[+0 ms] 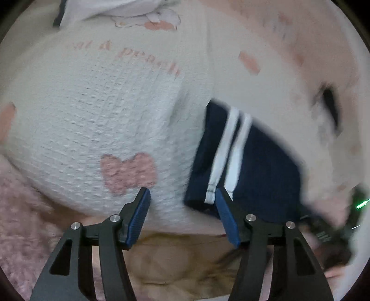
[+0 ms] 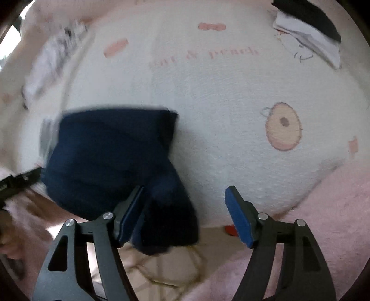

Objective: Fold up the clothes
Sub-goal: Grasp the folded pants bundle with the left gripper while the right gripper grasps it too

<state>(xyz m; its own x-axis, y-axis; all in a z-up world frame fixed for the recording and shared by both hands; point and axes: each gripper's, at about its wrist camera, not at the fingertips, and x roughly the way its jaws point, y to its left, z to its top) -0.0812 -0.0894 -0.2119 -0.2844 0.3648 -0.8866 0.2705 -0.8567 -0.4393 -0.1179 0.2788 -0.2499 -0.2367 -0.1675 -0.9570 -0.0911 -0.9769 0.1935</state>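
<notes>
A navy garment with two white stripes [image 1: 249, 162] lies on a white textured blanket [image 1: 104, 111] printed with pink bows. My left gripper [image 1: 182, 203] is open, its right finger touching the garment's striped hem. In the right wrist view the same navy garment [image 2: 111, 157] lies folded at the left, one corner hanging over the bed edge. My right gripper [image 2: 185, 206] is open, its left finger beside that hanging corner, holding nothing.
A pile of white and dark clothes [image 2: 309, 30] sits at the far right of the blanket [image 2: 219, 104]; it also shows in the left wrist view [image 1: 104, 9]. A fuzzy pink cover [image 2: 328, 220] lies at the bed's near edge. The other gripper's black body [image 1: 335, 222] is at the right.
</notes>
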